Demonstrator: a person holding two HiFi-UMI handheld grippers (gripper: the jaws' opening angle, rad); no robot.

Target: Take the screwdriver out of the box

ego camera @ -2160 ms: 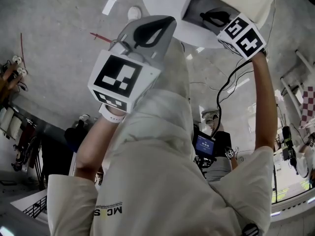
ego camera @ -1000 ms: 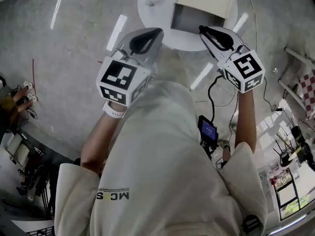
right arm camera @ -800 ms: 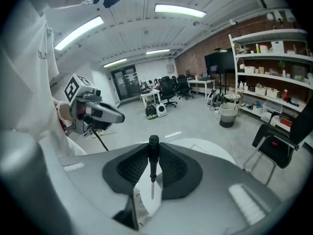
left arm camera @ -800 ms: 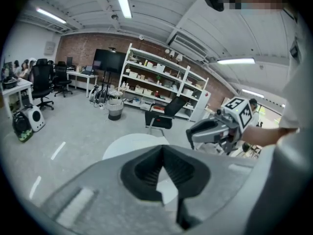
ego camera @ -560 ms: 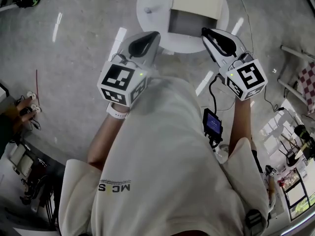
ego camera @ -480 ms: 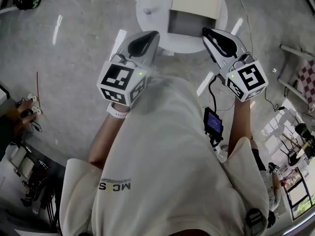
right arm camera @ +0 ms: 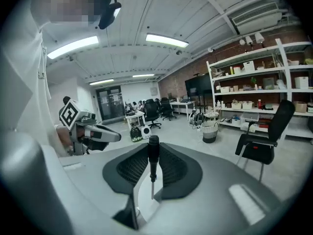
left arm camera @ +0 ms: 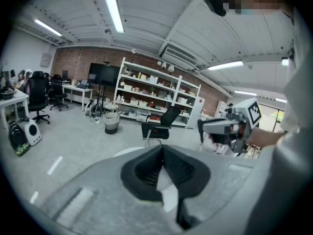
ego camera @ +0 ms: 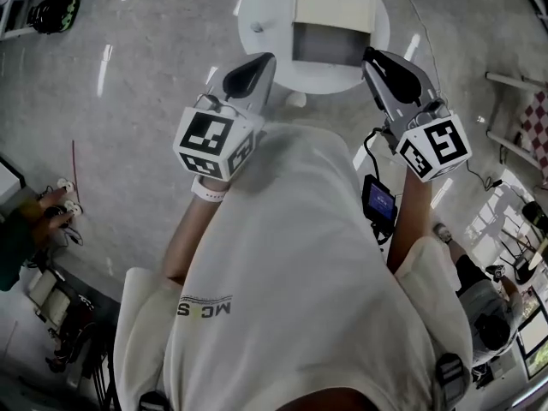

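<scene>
Right tongs (right arm camera: 153, 145) clenched on the screwdriver (right arm camera: 153, 161) — black handle pinched at the tips, shaft running back between them. Left tongs (left arm camera: 161, 149) pressed together, nothing between. Ahead of both — open box (ego camera: 328, 45) on a round white surface (ego camera: 272, 2), clear of the tongs.
</scene>
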